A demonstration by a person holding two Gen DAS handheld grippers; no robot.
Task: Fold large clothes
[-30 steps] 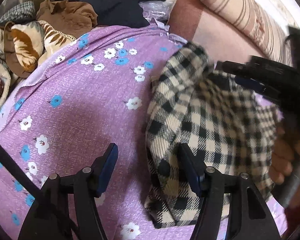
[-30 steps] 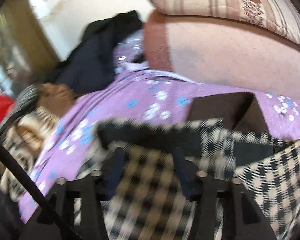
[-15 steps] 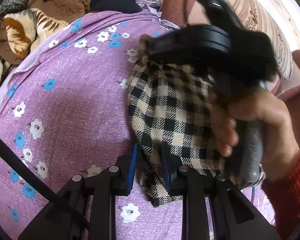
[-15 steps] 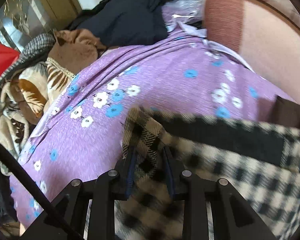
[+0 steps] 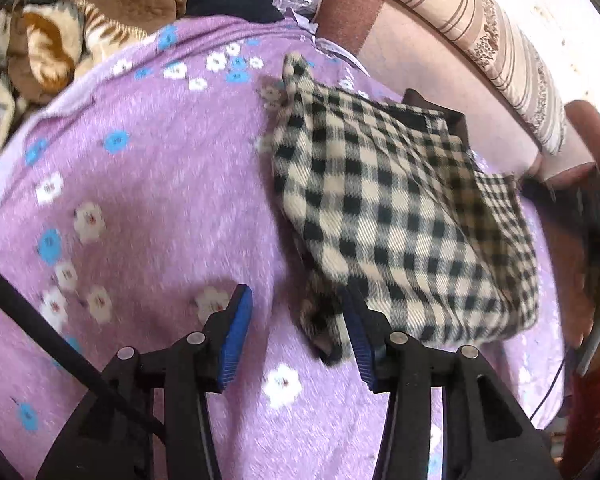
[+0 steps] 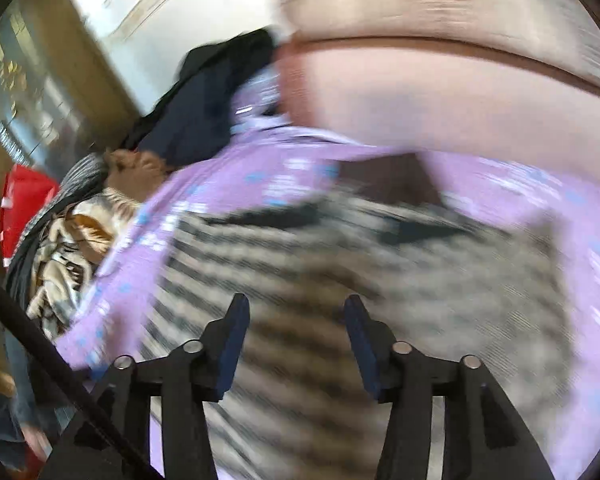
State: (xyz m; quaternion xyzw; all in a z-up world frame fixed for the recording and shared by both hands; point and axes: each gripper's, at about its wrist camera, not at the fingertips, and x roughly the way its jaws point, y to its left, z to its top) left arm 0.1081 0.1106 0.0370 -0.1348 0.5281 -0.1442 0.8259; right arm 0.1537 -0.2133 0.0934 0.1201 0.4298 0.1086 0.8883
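Observation:
A black-and-cream checked garment point(image 5: 396, 216) lies folded into a compact pile on a purple flowered blanket point(image 5: 148, 184). My left gripper point(image 5: 296, 312) is open and empty, its right finger beside the garment's near left corner. In the right wrist view the garment point(image 6: 340, 280) is motion-blurred below my right gripper point(image 6: 296, 324), which is open and empty above it. The hand that holds the right gripper shows blurred at the right edge of the left wrist view point(image 5: 596, 248).
A heap of brown, striped and dark clothes point(image 5: 80, 28) lies at the far left of the blanket. A pink sofa back point(image 5: 420, 52) with a striped bolster point(image 5: 488, 32) runs along the far right. A red item point(image 6: 24, 208) sits at the left.
Both grippers have opened and let go of the checked garment. The right gripper has pulled away to the right and is moving fast. The garment now lies flat and folded.

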